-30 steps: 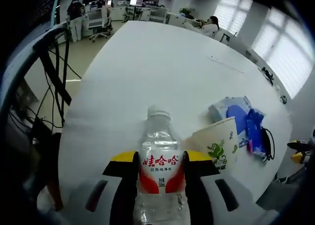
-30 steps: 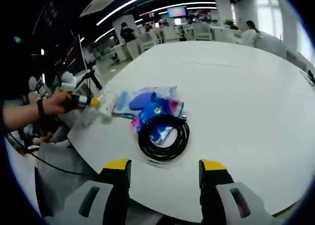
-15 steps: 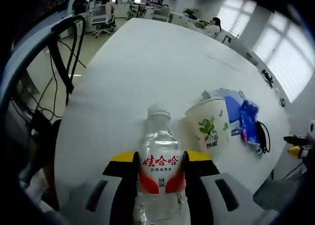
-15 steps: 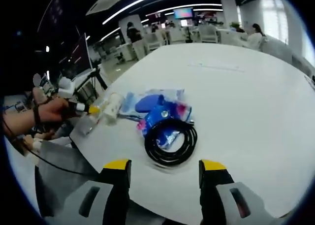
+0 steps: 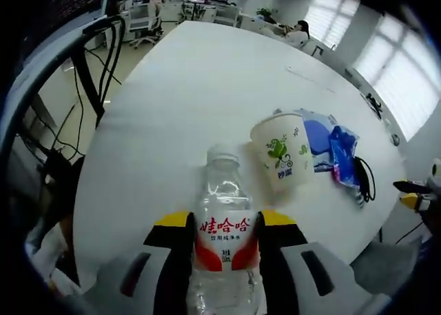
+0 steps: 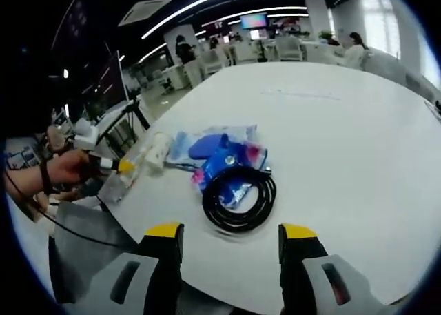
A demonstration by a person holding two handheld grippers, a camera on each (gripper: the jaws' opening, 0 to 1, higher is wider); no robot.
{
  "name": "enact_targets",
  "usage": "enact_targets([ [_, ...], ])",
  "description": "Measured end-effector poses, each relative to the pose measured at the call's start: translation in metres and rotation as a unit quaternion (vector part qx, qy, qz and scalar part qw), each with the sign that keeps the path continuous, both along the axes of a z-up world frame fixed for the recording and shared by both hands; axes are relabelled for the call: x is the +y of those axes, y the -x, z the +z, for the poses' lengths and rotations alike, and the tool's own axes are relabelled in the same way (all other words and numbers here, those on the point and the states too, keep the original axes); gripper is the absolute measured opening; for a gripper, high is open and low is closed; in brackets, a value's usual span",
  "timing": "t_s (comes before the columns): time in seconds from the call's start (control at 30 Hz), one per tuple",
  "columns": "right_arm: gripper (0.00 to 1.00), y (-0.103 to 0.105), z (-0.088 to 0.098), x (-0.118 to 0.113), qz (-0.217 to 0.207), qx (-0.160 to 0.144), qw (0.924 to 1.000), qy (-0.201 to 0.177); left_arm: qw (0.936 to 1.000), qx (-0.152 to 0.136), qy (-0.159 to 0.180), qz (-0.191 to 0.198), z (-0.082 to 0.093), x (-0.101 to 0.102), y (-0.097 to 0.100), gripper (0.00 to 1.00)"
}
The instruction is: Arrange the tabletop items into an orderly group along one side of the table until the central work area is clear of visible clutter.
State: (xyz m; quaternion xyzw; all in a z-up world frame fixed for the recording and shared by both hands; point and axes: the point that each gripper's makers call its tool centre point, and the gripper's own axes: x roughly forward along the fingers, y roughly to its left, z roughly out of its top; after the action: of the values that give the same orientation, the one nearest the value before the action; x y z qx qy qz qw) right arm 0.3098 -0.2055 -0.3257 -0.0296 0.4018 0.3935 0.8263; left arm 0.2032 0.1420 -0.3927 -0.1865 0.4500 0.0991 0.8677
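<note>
One white table (image 5: 186, 87), open-plan office.

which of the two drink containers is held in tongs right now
The clear water bottle with the red label, clamped in the left tongs. The paper cup stands free on the white table.

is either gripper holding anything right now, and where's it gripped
The left gripper holds the water bottle, clamped at its red-and-white label. The right gripper is open and holds nothing.
</note>
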Motion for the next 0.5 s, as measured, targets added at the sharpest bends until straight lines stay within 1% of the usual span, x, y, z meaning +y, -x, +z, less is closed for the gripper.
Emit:
enact_targets([
  [0.17, 0.57, -0.001, -0.001, -0.003, -0.001, -0.001, 1.0000, -0.001, 0.9999, 0.012, -0.005, -0.012, 0.001, -0.007, 0.006, 0.37],
  [0.27, 0.57, -0.007, -0.001, -0.010, -0.009, -0.003, 0.9999, -0.006, 0.9997, 0.016, -0.007, -0.016, 0.001, -0.009, 0.010, 0.37],
  [0.43, 0.56, -0.007, -0.001, -0.014, -0.011, -0.006, 0.9999, -0.005, 0.9995, 0.022, -0.009, -0.021, 0.001, -0.009, 0.010, 0.37],
  [0.5, 0.56, -0.011, 0.000, -0.017, -0.015, -0.009, 0.9998, -0.009, 0.9994, 0.023, -0.007, -0.023, 0.001, -0.010, 0.010, 0.37],
])
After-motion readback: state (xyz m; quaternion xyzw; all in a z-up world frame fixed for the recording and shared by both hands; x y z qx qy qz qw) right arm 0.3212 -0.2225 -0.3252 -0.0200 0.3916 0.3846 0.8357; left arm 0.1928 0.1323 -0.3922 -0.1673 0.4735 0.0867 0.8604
